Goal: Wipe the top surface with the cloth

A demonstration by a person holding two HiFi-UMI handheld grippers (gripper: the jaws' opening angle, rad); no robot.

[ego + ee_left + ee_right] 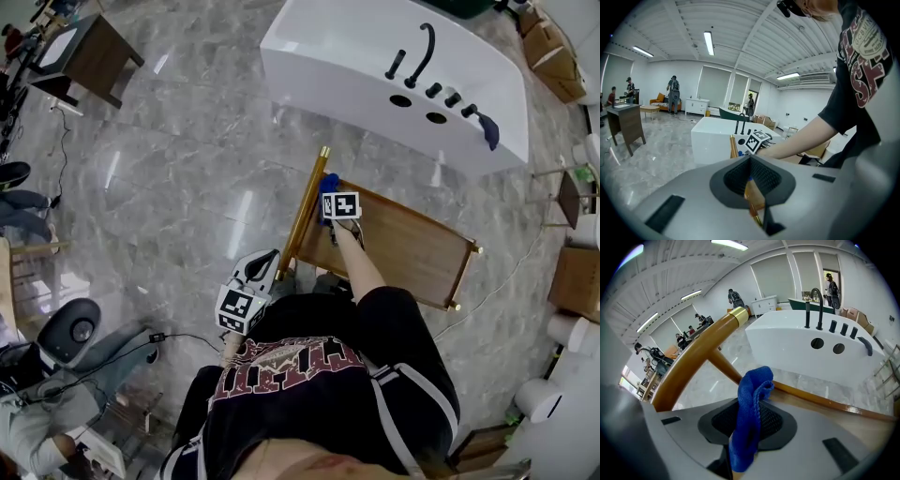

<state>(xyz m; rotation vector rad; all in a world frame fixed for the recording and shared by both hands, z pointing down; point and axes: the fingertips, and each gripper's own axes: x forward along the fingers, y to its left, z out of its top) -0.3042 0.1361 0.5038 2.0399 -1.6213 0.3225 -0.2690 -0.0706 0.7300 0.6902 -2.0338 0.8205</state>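
A wooden table top (412, 251) with raised rails and a gold-capped handle bar (306, 208) stands in front of me. My right gripper (330, 195) is shut on a blue cloth (328, 183) at the top's far left corner, beside the handle bar. In the right gripper view the cloth (749, 423) hangs folded between the jaws, over the rail (820, 401) and under the handle bar (698, 352). My left gripper (262, 267) is held off the table's near left end, close to my body, shut with nothing in it. The left gripper view shows the jaws (752, 185) together.
A white bathtub (347, 52) with black taps (422, 58) stands beyond the table. A dark desk (94, 56) is at the far left and cardboard boxes (553, 58) at the right. Seated people and cables (122, 349) are on the marble floor at the left.
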